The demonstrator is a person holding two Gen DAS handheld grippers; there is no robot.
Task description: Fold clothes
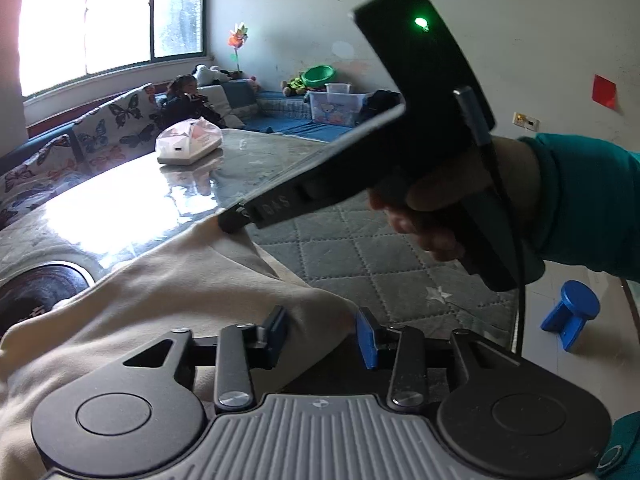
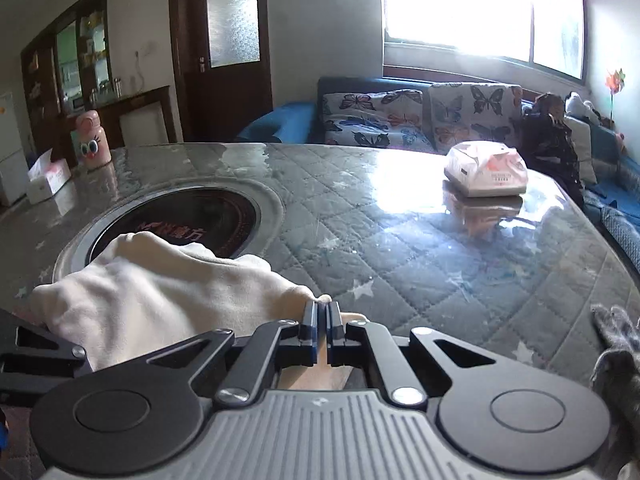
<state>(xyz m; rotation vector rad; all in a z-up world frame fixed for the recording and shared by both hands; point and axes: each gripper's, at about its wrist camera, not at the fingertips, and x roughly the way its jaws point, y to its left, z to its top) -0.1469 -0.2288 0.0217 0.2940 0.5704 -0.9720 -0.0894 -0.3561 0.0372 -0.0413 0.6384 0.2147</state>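
Cream cotton, soft and thick like a sweatshirt: that is the garment (image 2: 160,292) I am working, heaped at the lower left of both wrist views and spilling over the rim of the dark round cooktop (image 2: 180,220) set into the table. I judge it light and limp; it will sag and drag rather than hold a line, so I want hems or corners, not the bulk.

My right gripper (image 2: 322,330) is pinched fully together at the centre bottom of its view, with a cream edge of the cloth caught between the blue pads. In the left wrist view the same tool comes in from the upper right, its tip (image 1: 232,222) down on the fabric, held by a hand (image 1: 432,204) in a teal sleeve.

My left gripper (image 1: 322,338) stands partly open over a fold of the garment; the pads flank the cloth without pressing it.

The table (image 2: 400,240) wears a grey quilted cover with stars under a glossy, glare-streaked clear sheet, likely slick under cloth. A bagged white box (image 2: 486,176) sits toward the upper right of the right view, a pink bottle (image 2: 94,138) at far left. Beyond are a butterfly-print sofa (image 2: 420,116) and a bright window (image 2: 480,8).
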